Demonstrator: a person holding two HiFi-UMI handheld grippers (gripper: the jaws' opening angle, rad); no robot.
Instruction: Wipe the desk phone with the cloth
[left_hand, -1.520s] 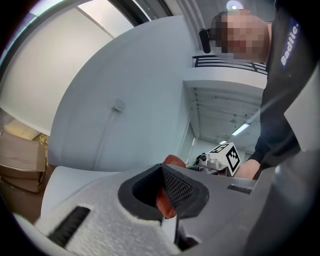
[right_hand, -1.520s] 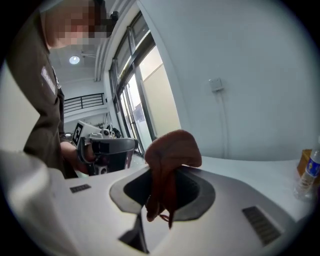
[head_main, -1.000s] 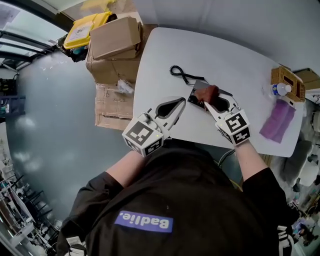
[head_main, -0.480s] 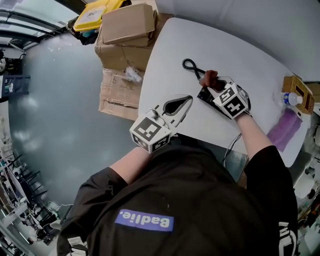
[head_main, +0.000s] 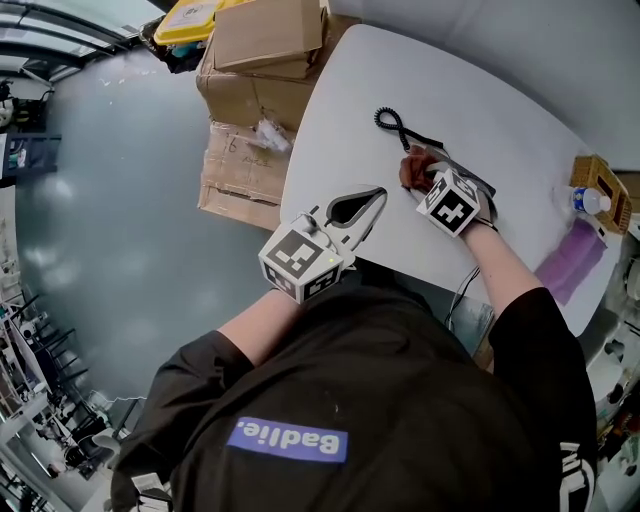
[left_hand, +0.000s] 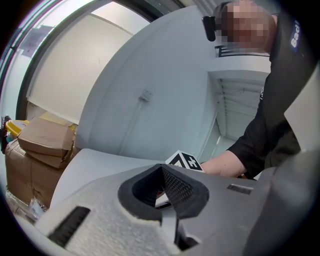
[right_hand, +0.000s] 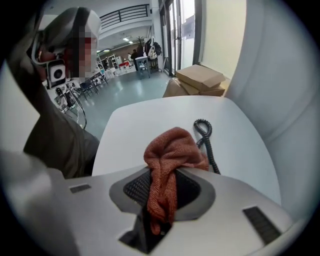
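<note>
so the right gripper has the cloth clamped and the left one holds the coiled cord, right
No, the left gripper holds nothing: the left gripper view shows its jaws together and empty. The right gripper does have the cloth clamped.

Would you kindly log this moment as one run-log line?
right gripper: shut on cloth, over desk phone | left gripper: shut, empty

white table (head_main: 335, 120) | desk phone (head_main: 475, 180), coiled cord (head_main: 388, 122) mid | purple cloth (head_main: 570, 262), basket (head_main: 602, 178) with bottle (head_main: 585, 200) right end

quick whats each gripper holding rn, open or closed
left gripper: closed, holding nothing
right gripper: closed on the cloth
</note>
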